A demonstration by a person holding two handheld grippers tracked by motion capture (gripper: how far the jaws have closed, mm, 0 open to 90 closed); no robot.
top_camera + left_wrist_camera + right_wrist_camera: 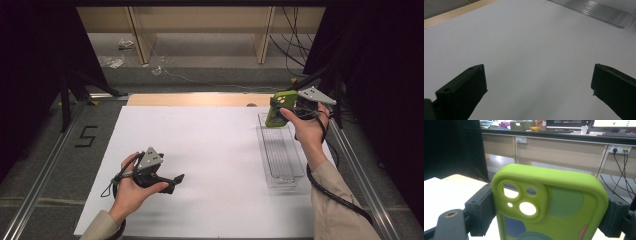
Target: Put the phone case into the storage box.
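The green phone case (549, 205) sat clamped between the two black jaws of the right hand-held gripper (278, 111), one jaw pressing each long side. In the right gripper view its back faced the camera, with a raised camera block pierced by several round holes near the upper left corner and patches of darker green, blue and pink on the rest. In the high view the phone case (278, 109) was held up in the air near the far right of the desk, roughly upright, over the far end of a clear plastic tray (280, 155). The tray lay lengthwise on the white sheet (200, 150) that covered the desk, its ribbed floor bare, and the person's right hand (306, 127) rose beside it.

Well apart, near the front left of the sheet, the left hand (131, 187) held the left hand-held gripper (176, 181) low over the surface, pointing toward the tray. Its jaws stood wide apart with nothing between them; in the left gripper view only the white sheet (529, 50) lay between them, with a corner of the tray (599, 11) at the upper right and a strip of the wooden desk (446, 17) edge at the upper left.
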